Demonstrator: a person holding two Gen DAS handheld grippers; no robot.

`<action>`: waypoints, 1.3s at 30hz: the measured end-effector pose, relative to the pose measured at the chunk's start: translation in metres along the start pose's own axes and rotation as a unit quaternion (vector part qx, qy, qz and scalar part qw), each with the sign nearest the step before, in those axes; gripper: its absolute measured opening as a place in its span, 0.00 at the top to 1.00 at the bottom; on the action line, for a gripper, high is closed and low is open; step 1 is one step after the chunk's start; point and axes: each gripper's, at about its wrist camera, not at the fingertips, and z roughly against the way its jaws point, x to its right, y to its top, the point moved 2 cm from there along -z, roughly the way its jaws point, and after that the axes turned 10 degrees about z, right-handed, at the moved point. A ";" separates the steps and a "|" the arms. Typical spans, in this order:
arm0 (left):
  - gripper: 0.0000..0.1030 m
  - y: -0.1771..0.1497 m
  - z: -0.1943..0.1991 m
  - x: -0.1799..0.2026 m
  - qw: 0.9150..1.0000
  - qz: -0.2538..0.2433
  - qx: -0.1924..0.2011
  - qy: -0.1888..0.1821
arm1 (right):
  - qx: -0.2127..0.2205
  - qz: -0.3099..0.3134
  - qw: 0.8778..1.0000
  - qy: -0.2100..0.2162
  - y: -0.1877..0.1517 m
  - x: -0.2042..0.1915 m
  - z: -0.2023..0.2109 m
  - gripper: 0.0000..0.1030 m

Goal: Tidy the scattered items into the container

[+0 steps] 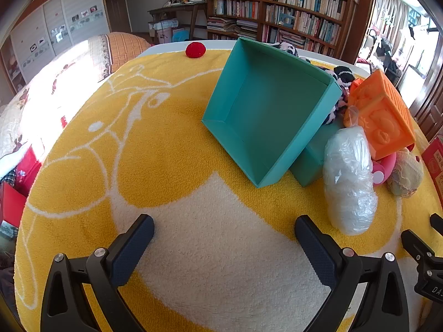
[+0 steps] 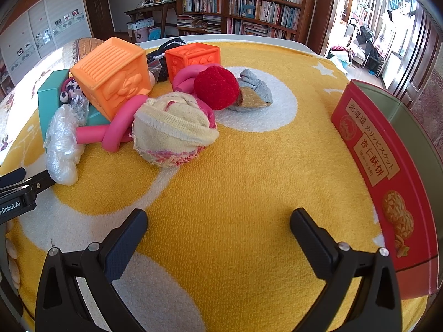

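A teal box (image 1: pixel 271 110) lies tipped with its empty inside facing me on the yellow blanket (image 1: pixel 166 144). Right of it sit a clear plastic bundle (image 1: pixel 349 179), a big orange cube (image 1: pixel 382 113) and a cream cloth ball (image 1: pixel 407 174). A small red pom-pom (image 1: pixel 195 49) rests at the far edge. In the right wrist view the pile shows the orange cube (image 2: pixel 113 77), a second cube (image 2: pixel 193 58), a pink foam tube (image 2: pixel 116 132), a cream sock ball (image 2: pixel 171 130), a red pom-pom (image 2: pixel 216 87) and a grey sock (image 2: pixel 254 88). My left gripper (image 1: pixel 224 229) and right gripper (image 2: pixel 218 224) hover open over bare blanket.
A red biscuit tin (image 2: pixel 387 171) stands on edge at the right. A black-and-white plush (image 1: pixel 288 48) lies behind the teal box. Beyond the table are a bed (image 1: pixel 69 77), a bookshelf (image 1: pixel 277 8) and a desk.
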 end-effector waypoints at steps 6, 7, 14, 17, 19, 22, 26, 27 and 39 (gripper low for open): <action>0.00 0.000 0.001 0.001 1.000 -0.002 -0.001 -0.003 | -0.003 0.018 1.000 0.017 -0.001 0.001 0.001 0.00; 0.00 0.000 0.001 0.002 1.000 -0.003 -0.001 -0.004 | -0.002 0.022 1.000 0.021 -0.002 0.001 0.002 0.00; 0.00 0.000 0.002 0.001 1.000 0.001 0.000 -0.004 | 0.002 0.033 0.999 0.027 -0.004 0.002 0.002 0.00; 0.00 -0.001 0.004 -0.002 1.000 0.010 0.003 -0.003 | 0.002 0.031 0.999 0.022 -0.004 0.001 0.002 0.00; 0.00 -0.002 0.008 -0.005 1.000 0.018 0.006 -0.007 | 0.002 0.030 0.999 0.016 -0.005 0.000 0.003 0.00; 0.00 -0.002 0.014 -0.008 1.000 0.027 0.006 -0.011 | 0.001 0.032 0.999 0.018 -0.006 0.000 0.004 0.00; 0.00 0.005 0.025 -0.004 0.999 0.011 0.017 -0.027 | 0.002 0.033 0.999 0.017 -0.006 0.000 0.005 0.00; 0.00 0.008 0.030 -0.002 0.999 0.001 0.025 -0.035 | 0.002 0.032 0.999 0.017 -0.006 0.000 0.004 0.00; 0.00 0.056 0.023 0.006 0.987 -0.088 0.044 -0.130 | 0.002 0.032 0.999 0.018 -0.006 0.000 0.004 0.00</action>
